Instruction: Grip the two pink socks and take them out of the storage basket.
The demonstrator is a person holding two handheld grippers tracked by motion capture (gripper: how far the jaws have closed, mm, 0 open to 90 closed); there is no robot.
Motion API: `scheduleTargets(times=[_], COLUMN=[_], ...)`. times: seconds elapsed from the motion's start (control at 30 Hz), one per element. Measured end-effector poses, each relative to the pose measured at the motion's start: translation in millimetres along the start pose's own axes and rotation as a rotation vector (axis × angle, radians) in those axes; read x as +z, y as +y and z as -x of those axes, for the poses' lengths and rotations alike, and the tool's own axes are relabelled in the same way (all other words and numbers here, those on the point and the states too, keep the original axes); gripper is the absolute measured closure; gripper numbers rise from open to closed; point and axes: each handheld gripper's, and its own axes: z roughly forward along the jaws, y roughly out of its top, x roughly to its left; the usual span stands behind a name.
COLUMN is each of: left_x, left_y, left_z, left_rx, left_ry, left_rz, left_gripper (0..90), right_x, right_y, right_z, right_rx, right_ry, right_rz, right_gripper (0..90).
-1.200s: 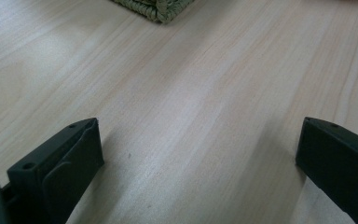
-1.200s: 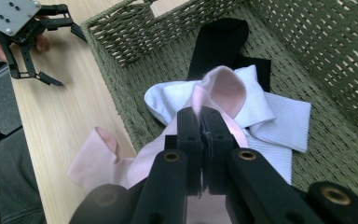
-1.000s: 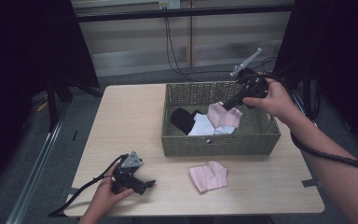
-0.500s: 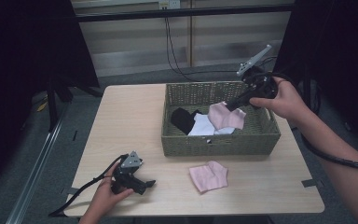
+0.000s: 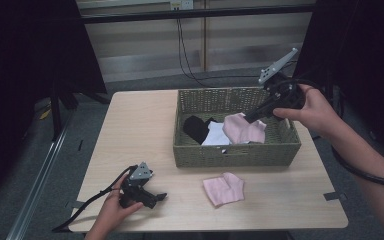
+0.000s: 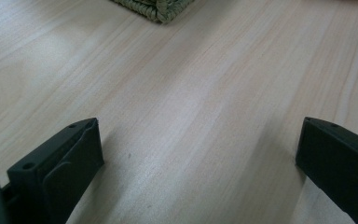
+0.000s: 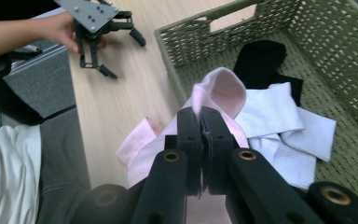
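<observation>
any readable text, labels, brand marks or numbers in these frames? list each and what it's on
None: no view shows any readable word, number, label or sign.
The pink sock clamped in the right gripper: plain, no print.
Second pink sock on the table: plain.
White sock and black sock in the woven basket: no marking.
Left gripper: its grey plate bears only holes, no lettering.

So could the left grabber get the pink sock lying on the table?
Probably yes. The left gripper rests open on the table, and the pink sock lies flat nearby with bare wood between them. The basket sits behind, out of the way.
</observation>
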Motion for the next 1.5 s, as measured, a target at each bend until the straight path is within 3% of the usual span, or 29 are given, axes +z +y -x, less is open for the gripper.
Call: scheduleTargets(times=[0.4, 0.87, 1.2, 1.5], left_x=[0.0, 0.4, 0.4, 0.3], left_y=[0.0, -0.2, -0.2, -0.3], left_z=[0.0, 0.1, 0.3, 0.4], left_rx=[0.0, 0.0, -0.003, -0.004], left_ry=[0.0, 0.003, 0.002, 0.002], left_rz=[0.0, 0.005, 0.005, 0.004], left_gripper=[0.0, 0.0, 0.0, 0.0], right_x=[-9.9, -3.7, 8.4, 38.4], right_y=[0.6, -3.9, -8.7, -14.5], right_z=[-17.3, -35.9, -49.9, -52.9], right_rx=[-0.038, -0.072, -0.092, -0.105], right_ry=[0.033, 0.076, 0.115, 0.146], right_rz=[0.019, 0.023, 0.023, -0.021], right_gripper=[87.5, 87.5, 87.5, 87.3])
